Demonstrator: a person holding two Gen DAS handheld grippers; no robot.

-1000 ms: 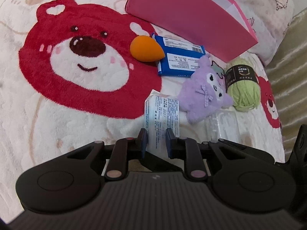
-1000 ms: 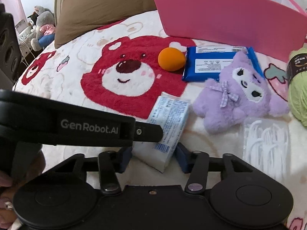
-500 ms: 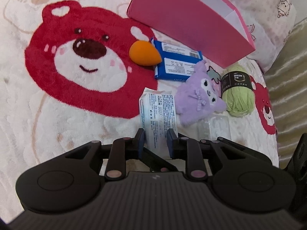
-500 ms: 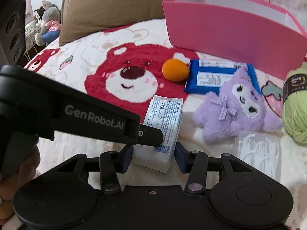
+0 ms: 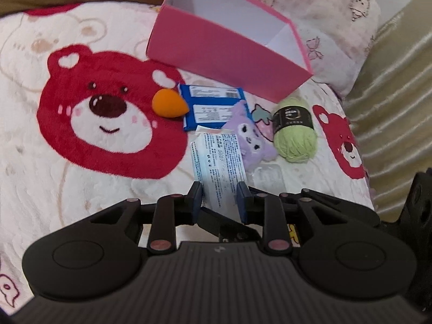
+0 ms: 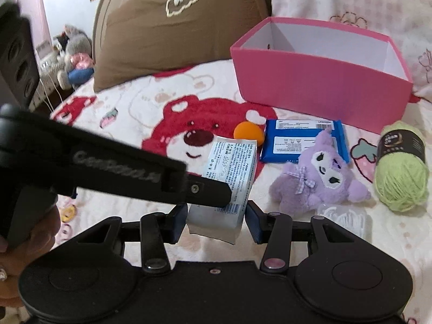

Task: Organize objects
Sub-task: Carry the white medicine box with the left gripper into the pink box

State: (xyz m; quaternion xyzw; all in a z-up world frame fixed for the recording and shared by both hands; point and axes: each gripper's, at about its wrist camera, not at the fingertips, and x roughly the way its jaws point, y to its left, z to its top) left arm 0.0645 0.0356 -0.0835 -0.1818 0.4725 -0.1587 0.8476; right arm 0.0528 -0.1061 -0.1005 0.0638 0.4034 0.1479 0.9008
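Note:
A white tissue pack [image 5: 219, 156] with blue print is held in the air above the blanket. My left gripper [image 5: 219, 198] is shut on its near end. My right gripper [image 6: 216, 218] has its fingers on both sides of the same pack [image 6: 229, 172] and is shut on it. The open pink box [image 5: 229, 48] stands at the back; it also shows in the right wrist view [image 6: 321, 86]. An orange sponge [image 5: 168, 105], a blue packet [image 5: 213, 105], a purple plush [image 6: 318, 175] and a green yarn ball [image 5: 294, 132] lie before it.
A clear bag of floss picks [image 6: 343, 216] lies by the plush. A brown pillow [image 6: 175, 21] stands at the back left and a pink flowered pillow [image 5: 337, 13] behind the box. The left gripper's body [image 6: 108, 167] crosses the right wrist view.
Both grippers have lifted the tissue pack up off the blanket and drawn back. The box's open inside has come into view. The other objects have not moved.

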